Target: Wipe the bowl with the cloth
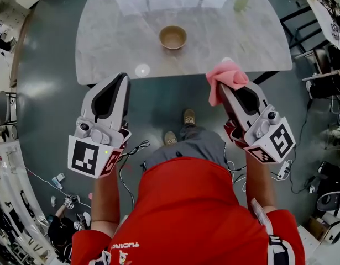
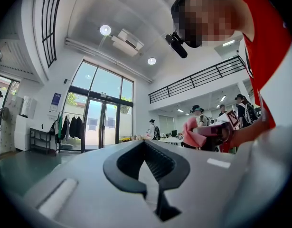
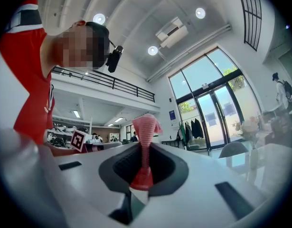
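In the head view, the bowl stands on the table, mouth up. It is round, so it has no long axis to line up with. Both your grippers are short of the table edge and well apart from the bowl. From your right gripper the bowl lies at about 10 o'clock, and from your left gripper at about 1 o'clock. I judge the two about equally near. The right one carries the cloth, so the coming move should be forward and a little to the left. The cloth is bunched over the right jaw tips, and one fold hangs down on the left side. In the left gripper view, your left jaws stand together with nothing between them. The cloth shows at 3 o'clock, on the other gripper, and the bowl is not visible. In the right gripper view, your right jaws are closed on the cloth. It rises between them as a narrow strip, its long axis toward 12 o'clock, with a loose tuft on top. The bowl does not show here either.
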A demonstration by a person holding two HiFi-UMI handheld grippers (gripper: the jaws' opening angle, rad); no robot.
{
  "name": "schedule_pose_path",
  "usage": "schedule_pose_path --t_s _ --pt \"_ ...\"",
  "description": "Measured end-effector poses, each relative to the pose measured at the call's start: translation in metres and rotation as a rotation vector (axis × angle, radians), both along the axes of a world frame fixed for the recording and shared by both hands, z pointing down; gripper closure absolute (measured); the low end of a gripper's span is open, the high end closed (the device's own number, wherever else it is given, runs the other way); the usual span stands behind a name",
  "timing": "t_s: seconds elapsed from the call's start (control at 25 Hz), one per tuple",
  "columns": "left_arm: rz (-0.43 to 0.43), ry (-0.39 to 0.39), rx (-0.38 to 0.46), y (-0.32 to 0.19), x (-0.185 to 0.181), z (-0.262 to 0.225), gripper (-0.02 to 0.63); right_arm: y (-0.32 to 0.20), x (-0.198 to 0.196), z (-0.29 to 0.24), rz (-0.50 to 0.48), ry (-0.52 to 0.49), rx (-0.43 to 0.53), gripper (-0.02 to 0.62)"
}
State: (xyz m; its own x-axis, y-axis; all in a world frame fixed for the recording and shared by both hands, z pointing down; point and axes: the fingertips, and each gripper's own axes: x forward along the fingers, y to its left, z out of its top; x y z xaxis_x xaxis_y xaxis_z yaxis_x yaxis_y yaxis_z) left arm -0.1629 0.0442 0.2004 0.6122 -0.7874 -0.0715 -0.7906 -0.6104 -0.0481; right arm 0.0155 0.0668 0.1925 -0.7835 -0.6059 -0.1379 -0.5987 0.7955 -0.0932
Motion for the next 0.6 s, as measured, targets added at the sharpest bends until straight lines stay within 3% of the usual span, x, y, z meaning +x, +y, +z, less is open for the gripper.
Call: schedule_pose_path --t_s 0.28,0.48,0.6 --pt "-0.006 -0.011 -0.006 -0.018 0.006 0.005 0.601 -0.027 -0.001 -0.001 -0.026 -0.005 0.022 0.574" --pt "-0.023 -0.014 -0.023 -0.072 0.015 0.011 0.601 -0.089 0.006 0.001 -0.051 -0.009 0.023 0.574" --pt "-0.032 -0.019 -0.025 -0.081 0.017 0.015 0.601 -0.101 0.008 0.002 -0.065 -0.01 0.032 0.574"
